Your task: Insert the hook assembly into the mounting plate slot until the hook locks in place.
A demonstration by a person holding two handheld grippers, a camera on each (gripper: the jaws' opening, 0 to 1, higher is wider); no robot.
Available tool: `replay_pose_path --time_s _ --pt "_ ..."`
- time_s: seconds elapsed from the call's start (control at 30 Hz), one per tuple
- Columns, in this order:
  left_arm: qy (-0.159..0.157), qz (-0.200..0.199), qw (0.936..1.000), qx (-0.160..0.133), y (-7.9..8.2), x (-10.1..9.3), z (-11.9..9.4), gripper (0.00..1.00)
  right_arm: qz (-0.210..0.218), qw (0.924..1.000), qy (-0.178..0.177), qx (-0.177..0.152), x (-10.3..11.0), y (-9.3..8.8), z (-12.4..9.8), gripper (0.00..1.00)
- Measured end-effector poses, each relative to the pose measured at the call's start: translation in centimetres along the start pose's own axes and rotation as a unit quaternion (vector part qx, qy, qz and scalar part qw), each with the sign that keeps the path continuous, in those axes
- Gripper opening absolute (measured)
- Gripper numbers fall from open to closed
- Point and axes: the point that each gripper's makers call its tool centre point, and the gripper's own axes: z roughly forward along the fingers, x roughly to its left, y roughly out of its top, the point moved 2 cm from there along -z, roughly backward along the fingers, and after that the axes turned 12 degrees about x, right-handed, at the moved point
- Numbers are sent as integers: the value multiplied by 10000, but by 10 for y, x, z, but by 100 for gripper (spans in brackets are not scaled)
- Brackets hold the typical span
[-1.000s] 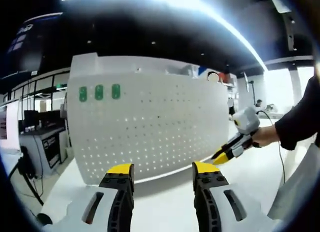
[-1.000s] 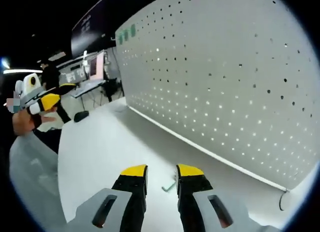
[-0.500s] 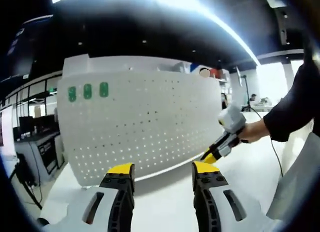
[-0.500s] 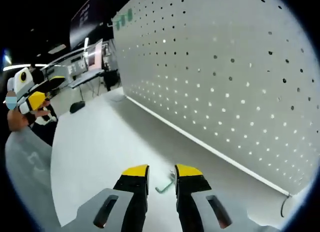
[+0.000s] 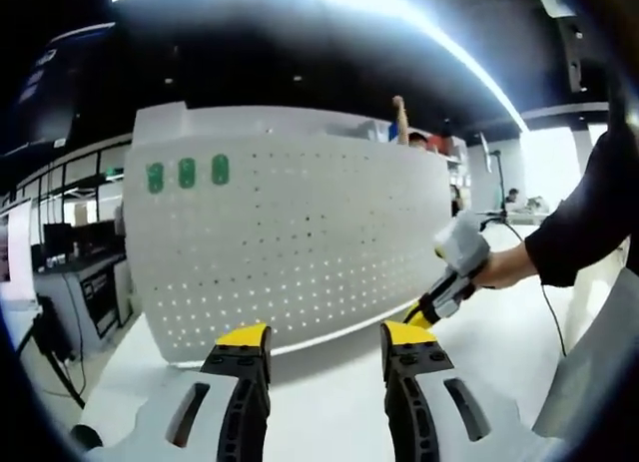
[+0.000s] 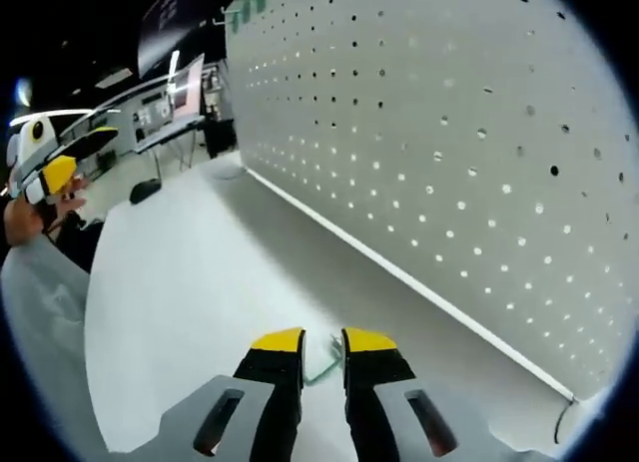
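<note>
A white pegboard mounting plate (image 5: 300,242) stands upright on the white table (image 5: 329,382), with three green tags (image 5: 187,173) at its upper left. In the right gripper view the same plate (image 6: 449,133) runs along the right side. A small grey-green metal hook (image 6: 319,368) lies on the table (image 6: 180,282) near the plate's foot. My right gripper (image 6: 321,340) is low over it, jaws narrowly apart with the hook between the tips. My left gripper (image 5: 324,337) hangs open and empty in front of the plate. The right gripper (image 5: 417,312) also shows at the plate's right end.
A hand and dark sleeve (image 5: 589,223) reach in from the right. The left gripper (image 6: 45,173) shows far left in the right gripper view. Desks with monitors (image 6: 170,93) stand beyond the table's far end. A dark cable (image 6: 564,422) lies by the plate's near corner.
My right gripper has dropped closer to the hook and its jaws have narrowed around it. The left gripper has stayed about where it was, still open.
</note>
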Motion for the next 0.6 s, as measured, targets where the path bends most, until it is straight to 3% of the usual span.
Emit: replay_pose_path --time_s 0.43,0.6 --pt "-15 -201 9998 16 -2 4 0 43 -542 9974 -143 458 0 -6 15 9" --pt "-16 -238 9997 4 -1 4 0 43 -576 9971 -198 449 -3 -6 18 7"
